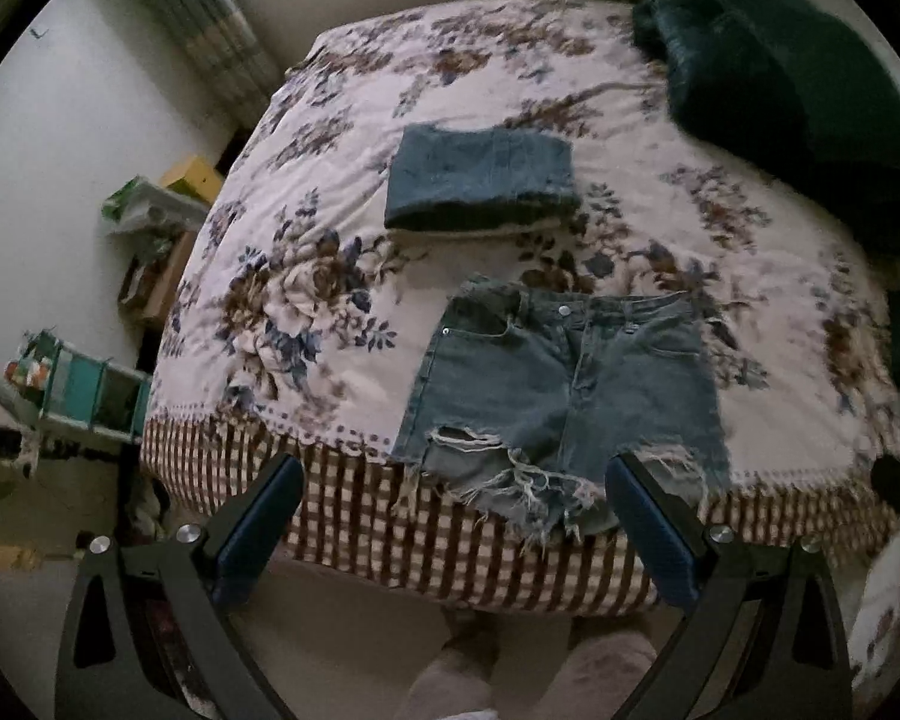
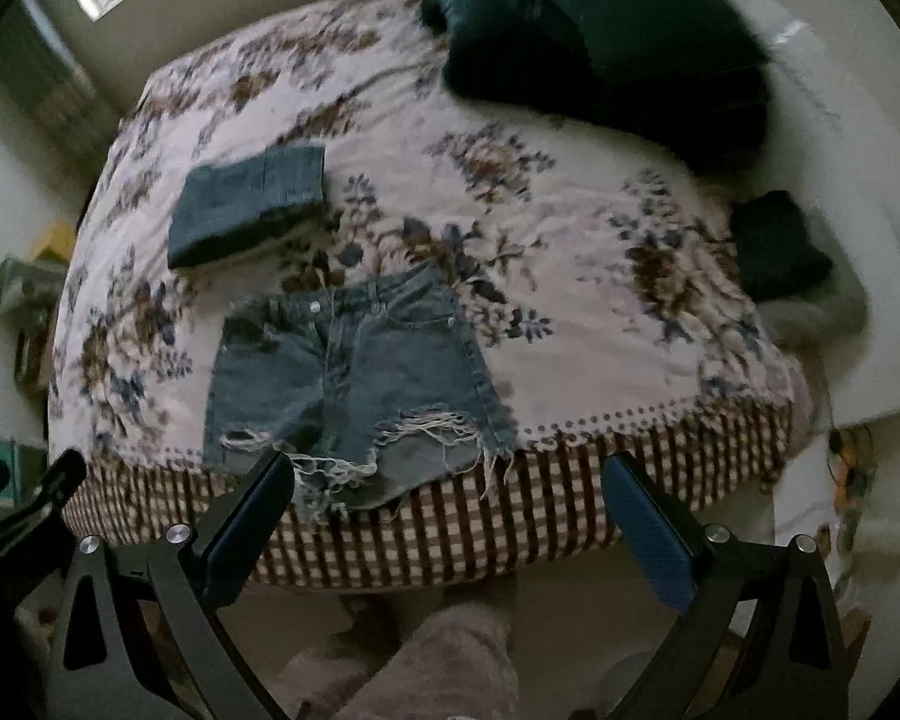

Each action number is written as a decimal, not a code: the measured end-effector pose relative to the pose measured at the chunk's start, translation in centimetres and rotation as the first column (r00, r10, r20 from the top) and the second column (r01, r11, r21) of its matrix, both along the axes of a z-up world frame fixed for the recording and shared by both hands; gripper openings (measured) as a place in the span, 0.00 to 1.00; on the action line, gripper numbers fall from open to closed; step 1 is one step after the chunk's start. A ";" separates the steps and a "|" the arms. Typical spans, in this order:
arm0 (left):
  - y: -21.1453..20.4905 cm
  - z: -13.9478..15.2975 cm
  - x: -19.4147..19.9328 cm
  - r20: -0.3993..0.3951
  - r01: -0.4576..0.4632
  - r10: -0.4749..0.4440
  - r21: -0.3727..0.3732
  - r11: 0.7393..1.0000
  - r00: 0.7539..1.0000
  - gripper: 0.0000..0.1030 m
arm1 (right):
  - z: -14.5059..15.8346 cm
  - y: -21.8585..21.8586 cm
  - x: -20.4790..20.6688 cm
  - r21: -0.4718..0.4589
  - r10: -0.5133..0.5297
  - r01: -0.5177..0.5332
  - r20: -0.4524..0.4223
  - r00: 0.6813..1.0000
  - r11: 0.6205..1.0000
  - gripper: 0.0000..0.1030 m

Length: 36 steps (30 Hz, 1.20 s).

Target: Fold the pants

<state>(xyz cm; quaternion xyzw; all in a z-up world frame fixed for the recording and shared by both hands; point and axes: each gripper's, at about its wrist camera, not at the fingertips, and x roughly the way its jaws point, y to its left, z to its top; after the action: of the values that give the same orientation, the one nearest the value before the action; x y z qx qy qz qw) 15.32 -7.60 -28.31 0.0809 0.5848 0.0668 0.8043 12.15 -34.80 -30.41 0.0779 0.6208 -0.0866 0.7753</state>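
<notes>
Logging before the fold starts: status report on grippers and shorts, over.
Left gripper and right gripper open, empty. Denim shorts flat, unfolded, at bed edge. Folded denim beyond, apart. Nothing blocking.

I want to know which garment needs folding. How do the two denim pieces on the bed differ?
The denim shorts lie spread flat at the bed's near edge, frayed hems hanging over it; the folded denim piece is a compact rectangle farther in. The shorts show waistband, button and pockets; the folded piece hides such details. Both are blue denim, untouched by either gripper.
</notes>
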 end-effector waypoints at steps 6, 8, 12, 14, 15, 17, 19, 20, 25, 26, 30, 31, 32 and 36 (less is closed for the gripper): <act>-4.4 -8.7 3.8 -0.077 -0.095 0.095 -0.001 0.995 0.992 1.00 | -10.6 -4.4 6.4 0.103 0.142 -0.128 -0.148 0.979 0.986 0.95; -6.1 -12.9 4.3 -0.111 -0.104 0.104 0.013 0.995 0.988 1.00 | -14.4 -6.0 8.4 0.129 0.178 -0.155 -0.186 0.966 0.979 0.76; -9.3 -20.6 4.1 -0.196 -0.109 0.112 0.025 0.994 0.974 0.99 | -21.4 -9.3 12.2 0.224 0.232 -0.178 -0.243 0.942 0.958 0.50; -11.0 -24.0 3.8 -0.247 -0.115 0.110 -0.004 0.993 0.963 0.94 | -24.5 -10.5 14.4 0.244 0.270 -0.209 -0.254 0.929 0.947 0.50; -11.9 -25.7 3.5 -0.280 -0.123 0.112 -0.023 0.992 0.954 0.90 | -25.6 -10.9 15.3 0.259 0.280 -0.213 -0.256 0.925 0.942 0.50; -13.7 -28.9 2.6 -0.353 -0.142 0.101 -0.094 0.985 0.930 0.85 | -28.4 -11.5 17.2 0.298 0.302 -0.218 -0.275 0.913 0.929 0.54; -15.4 -31.2 1.8 -0.409 -0.171 0.094 -0.155 0.973 0.908 0.84 | -30.6 -11.9 18.7 0.314 0.318 -0.223 -0.296 0.901 0.923 0.55; -16.2 -32.1 1.6 -0.422 -0.178 0.088 -0.180 0.967 0.902 0.84 | -31.6 -11.9 19.4 0.318 0.329 -0.230 -0.302 0.895 0.920 0.55; -21.1 -35.7 0.5 -0.464 -0.142 0.013 -0.243 0.960 0.886 0.84 | -36.4 -11.6 22.6 0.355 0.379 -0.256 -0.339 0.861 0.899 0.55; -21.7 -36.1 0.4 -0.465 -0.124 0.000 -0.236 0.964 0.885 0.84 | -37.4 -11.2 23.3 0.364 0.391 -0.263 -0.346 0.853 0.894 0.55; -22.4 -35.9 0.4 -0.412 -0.097 -0.014 -0.247 0.964 0.911 0.37 | -39.6 -9.6 25.1 0.385 0.422 -0.281 -0.353 0.835 0.879 0.55; -22.1 -35.3 0.4 -0.401 -0.094 -0.024 -0.271 0.958 0.916 0.25 | -40.3 -9.1 25.7 0.400 0.420 -0.271 -0.355 0.835 0.876 0.55; -22.0 -35.0 0.3 -0.394 -0.089 -0.031 -0.284 0.955 0.919 0.13 | -40.8 -8.8 26.1 0.418 0.419 -0.258 -0.357 0.835 0.871 0.55; -20.1 -32.3 0.1 -0.364 -0.088 -0.041 -0.330 0.940 0.930 0.05 | -42.7 -7.2 27.4 0.502 0.415 -0.206 -0.351 0.839 0.840 0.53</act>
<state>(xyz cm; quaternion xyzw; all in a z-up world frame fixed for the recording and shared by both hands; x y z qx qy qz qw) 15.43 -27.72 -60.56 -0.0556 0.7279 -0.0419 0.6821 39.59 -41.95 -73.14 0.1264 0.7888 0.1725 0.5763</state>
